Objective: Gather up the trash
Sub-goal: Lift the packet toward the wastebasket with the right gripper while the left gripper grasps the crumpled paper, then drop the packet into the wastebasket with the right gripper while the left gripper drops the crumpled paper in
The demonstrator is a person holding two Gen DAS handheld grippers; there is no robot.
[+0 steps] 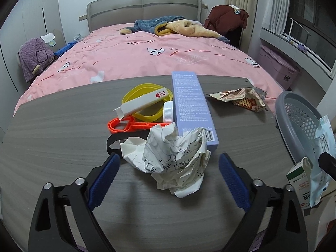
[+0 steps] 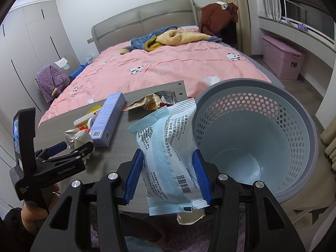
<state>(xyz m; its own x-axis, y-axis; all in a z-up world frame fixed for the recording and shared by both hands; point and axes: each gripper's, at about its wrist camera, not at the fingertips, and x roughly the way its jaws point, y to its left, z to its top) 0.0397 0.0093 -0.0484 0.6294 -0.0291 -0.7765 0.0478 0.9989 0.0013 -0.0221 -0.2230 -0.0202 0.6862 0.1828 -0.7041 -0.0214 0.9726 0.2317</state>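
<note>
crumpled paper (image 1: 168, 157) on counter (image 1: 63, 147), between wide jaws of left hand-held gripper (image 1: 169, 168), unpressed. right hand-held gripper (image 2: 168, 169) clamps blue packet (image 2: 166, 157) beside basket (image 2: 294, 147). risk: packet released early, misses rim.

Black grippers (image 1: 169, 176), blue ribbed fingers (image 2: 134, 174), silver screws, white "GenRobot.AI" mark

Grey perforated basket (image 2: 262, 113), pink panda-print bedspread (image 1: 130, 58)

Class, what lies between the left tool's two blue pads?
In the left wrist view, the crumpled white handwritten paper ball lies between the left tool's pads on the grey wood-grain table, not yet pressed.
</note>
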